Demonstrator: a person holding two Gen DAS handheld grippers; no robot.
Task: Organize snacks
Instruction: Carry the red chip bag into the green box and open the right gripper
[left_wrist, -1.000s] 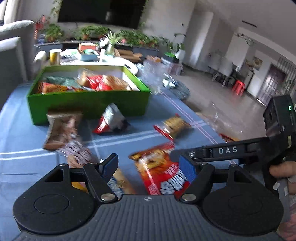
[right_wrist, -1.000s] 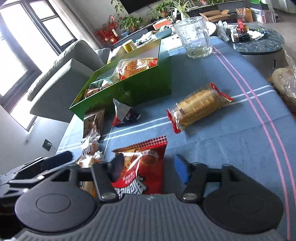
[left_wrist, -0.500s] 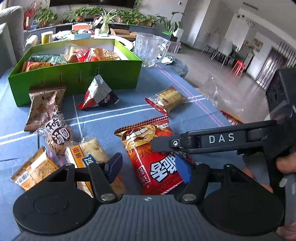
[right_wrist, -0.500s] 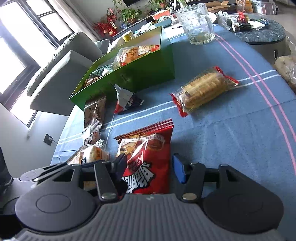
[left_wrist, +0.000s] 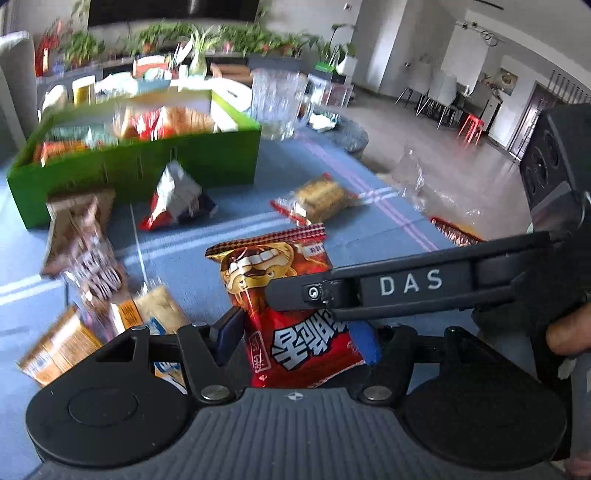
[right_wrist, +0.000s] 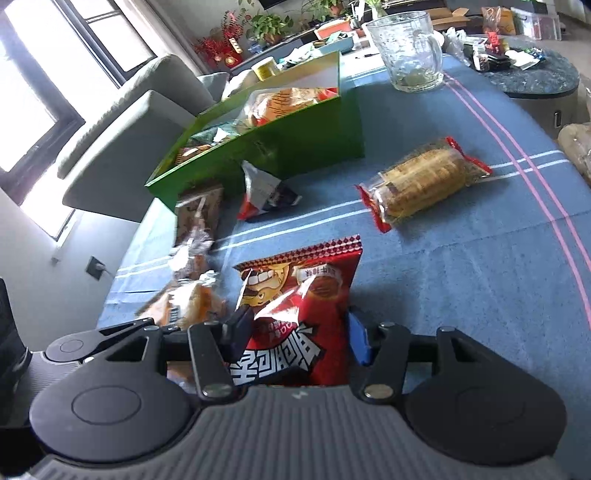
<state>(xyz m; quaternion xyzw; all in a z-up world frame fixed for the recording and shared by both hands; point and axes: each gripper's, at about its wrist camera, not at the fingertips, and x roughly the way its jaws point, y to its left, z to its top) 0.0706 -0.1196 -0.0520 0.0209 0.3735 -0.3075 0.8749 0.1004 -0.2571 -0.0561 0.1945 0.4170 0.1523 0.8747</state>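
Note:
A red chip bag (left_wrist: 288, 302) lies on the blue tablecloth; it also shows in the right wrist view (right_wrist: 299, 306). My right gripper (right_wrist: 299, 339) is open, its fingers on either side of the bag's near end. My left gripper (left_wrist: 295, 339) is open just above the same bag, with the right gripper's finger (left_wrist: 369, 291) crossing in front of it. A green box (left_wrist: 140, 162) with several snacks stands at the back; it also shows in the right wrist view (right_wrist: 295, 144).
Loose snacks lie around: a cracker pack (right_wrist: 421, 181), a red and silver pouch (right_wrist: 266, 192), a brown packet (right_wrist: 197, 210) and several small packs (left_wrist: 92, 295) at the left. A glass mug (right_wrist: 406, 51) stands behind the box. A sofa (right_wrist: 129, 122) is at the left.
Both grippers have moved down closer to the red chip bag. The right gripper's fingers now straddle its near end. Both stay open.

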